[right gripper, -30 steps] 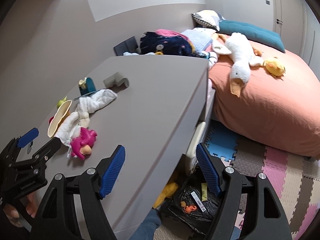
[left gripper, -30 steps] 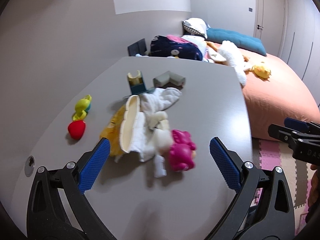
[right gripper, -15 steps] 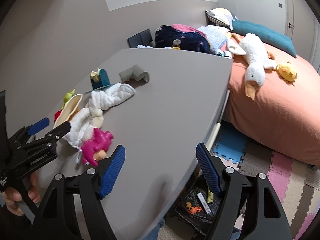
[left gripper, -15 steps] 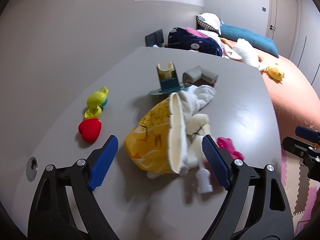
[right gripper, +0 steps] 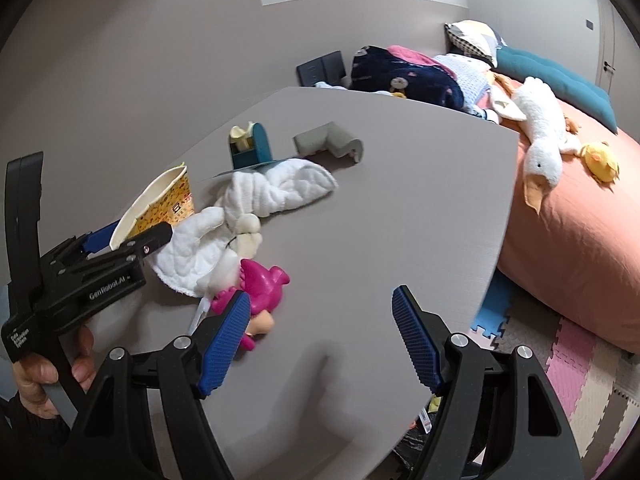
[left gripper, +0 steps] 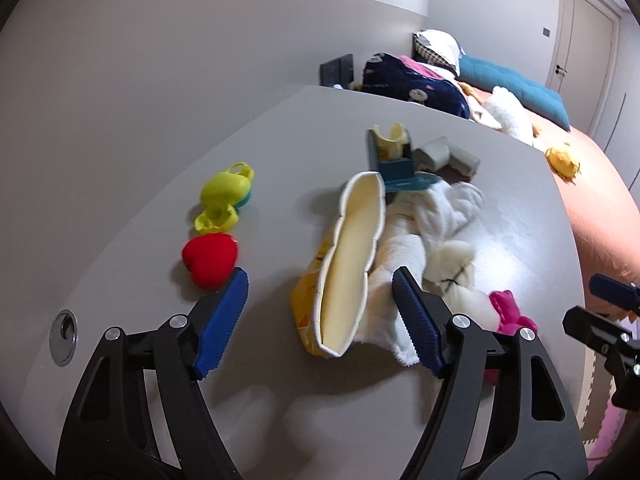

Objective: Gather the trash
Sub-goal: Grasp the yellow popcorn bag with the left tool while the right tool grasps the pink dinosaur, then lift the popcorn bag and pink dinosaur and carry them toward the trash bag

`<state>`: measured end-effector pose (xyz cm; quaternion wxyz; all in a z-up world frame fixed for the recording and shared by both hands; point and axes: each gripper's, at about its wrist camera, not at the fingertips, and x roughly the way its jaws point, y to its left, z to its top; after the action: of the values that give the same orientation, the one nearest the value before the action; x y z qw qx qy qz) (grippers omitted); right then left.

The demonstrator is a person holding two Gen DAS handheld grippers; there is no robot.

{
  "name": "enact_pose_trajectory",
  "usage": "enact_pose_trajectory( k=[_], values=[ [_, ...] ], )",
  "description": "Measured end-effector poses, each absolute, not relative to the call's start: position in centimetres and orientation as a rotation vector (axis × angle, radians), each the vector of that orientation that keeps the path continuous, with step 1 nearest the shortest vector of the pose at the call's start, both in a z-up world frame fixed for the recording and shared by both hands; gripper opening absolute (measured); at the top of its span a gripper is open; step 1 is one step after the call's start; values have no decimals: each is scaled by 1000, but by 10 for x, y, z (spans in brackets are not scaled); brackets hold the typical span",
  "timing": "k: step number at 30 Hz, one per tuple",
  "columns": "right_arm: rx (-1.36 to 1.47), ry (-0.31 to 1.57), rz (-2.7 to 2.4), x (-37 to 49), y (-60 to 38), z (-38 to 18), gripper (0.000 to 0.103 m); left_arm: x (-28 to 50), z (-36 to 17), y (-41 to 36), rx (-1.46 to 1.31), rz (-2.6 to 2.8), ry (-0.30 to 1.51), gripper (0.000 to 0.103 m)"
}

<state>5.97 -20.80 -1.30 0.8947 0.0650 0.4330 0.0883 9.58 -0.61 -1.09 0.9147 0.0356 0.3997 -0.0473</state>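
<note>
A crushed yellow paper cup [left gripper: 344,264] with a cream inside lies on its side on the grey table [left gripper: 300,140], its mouth toward my left gripper [left gripper: 320,320]. That gripper is open, its blue pads on either side of the cup's near end, not touching it. White cloths [left gripper: 432,220] lie against the cup's right side. The cup also shows in the right wrist view [right gripper: 160,204], with the left gripper's fingers [right gripper: 120,240] around it. My right gripper [right gripper: 320,336] is open and empty above the table's near right part.
On the table are a red heart toy [left gripper: 210,258], a yellow-green toy [left gripper: 224,196], a teal holder [left gripper: 394,156], a grey foam corner [left gripper: 444,156] and a pink toy [right gripper: 260,284]. A bed [right gripper: 580,220] with plush toys stands to the right; foam mats cover the floor.
My left gripper has moved forward and left until its open pads flank the cup. My right gripper has swung left over the table. Both stay open.
</note>
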Motion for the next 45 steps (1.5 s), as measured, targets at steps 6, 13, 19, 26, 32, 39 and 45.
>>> enact_pose_trajectory(
  k=[6,13,19,26,32,39,45],
  values=[
    [125,908,224,66,-188,-16,74,105,-14,13,23,-92,836,56],
    [112,938,241,75,-167,-32,71,114,-18,28,-5,-105,854,42],
    [159,957,245,82,-170,-42,51,123,-21,34,-14,-115,856,40],
    [163,969,244,86,-170,-50,50,133,-30,33,-13,-145,874,40],
    [168,963,243,87,-172,-53,49,134,-34,32,-11,-150,858,39],
    [178,956,247,85,-174,-53,48,129,-31,39,-45,-110,823,9],
    [183,939,260,79,-177,-46,48,117,-16,43,-65,-78,768,8]
  ],
)
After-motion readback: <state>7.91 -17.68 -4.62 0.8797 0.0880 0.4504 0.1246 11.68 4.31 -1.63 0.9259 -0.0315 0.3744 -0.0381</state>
